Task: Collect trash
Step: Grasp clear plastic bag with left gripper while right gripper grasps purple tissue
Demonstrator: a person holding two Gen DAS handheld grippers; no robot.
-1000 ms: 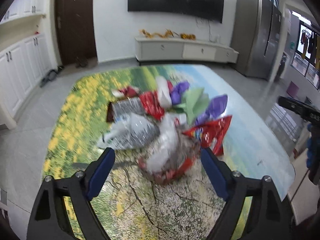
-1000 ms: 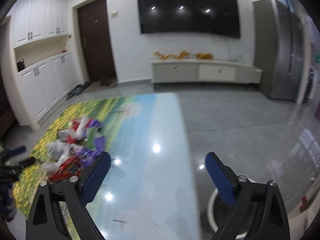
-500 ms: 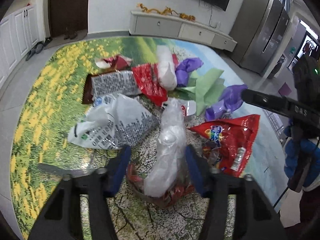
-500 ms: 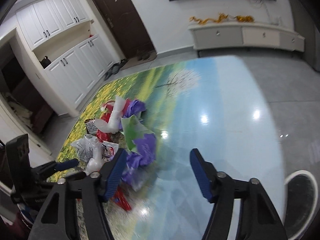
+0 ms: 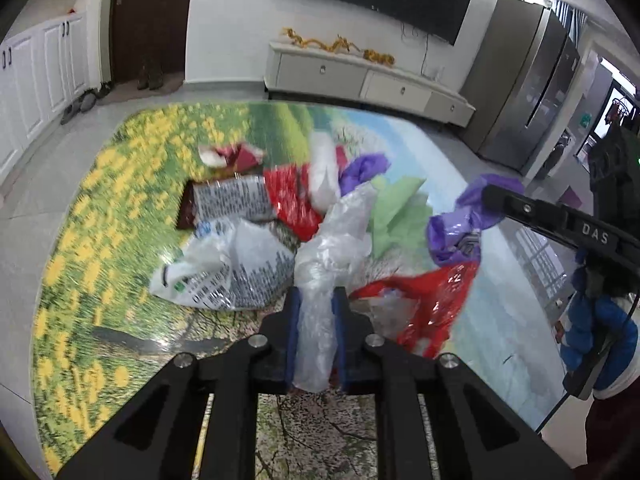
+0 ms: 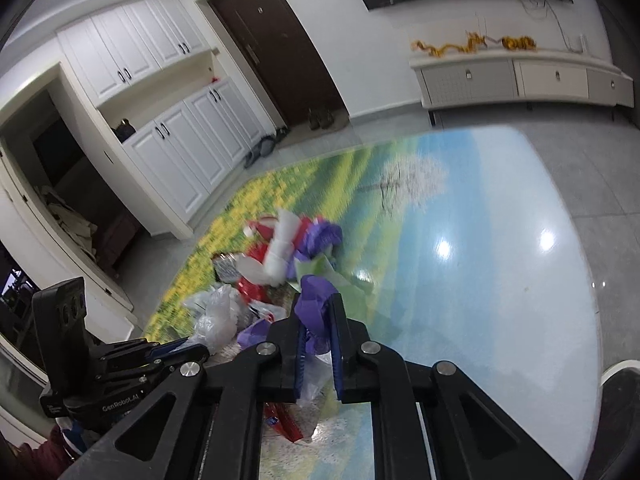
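Pinching clear plastic bag [image 5: 320, 280] in left tool [image 5: 314, 320], purple wrapper [image 6: 316, 304] in right tool [image 6: 318, 324]

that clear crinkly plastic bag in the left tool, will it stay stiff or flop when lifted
The clear crumpled plastic bag will probably flop: it is thin film, bunched and creased between the left tool's closed fingers. It looks light, so lifting should be easy. Its free end lies against the red foil wrapper and may drag it.

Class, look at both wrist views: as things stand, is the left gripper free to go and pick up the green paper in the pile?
Probably not yet. The left gripper is already shut on the clear plastic bag, so its jaws are occupied. The green paper lies just beyond, partly behind that bag; the bag would need dropping first.
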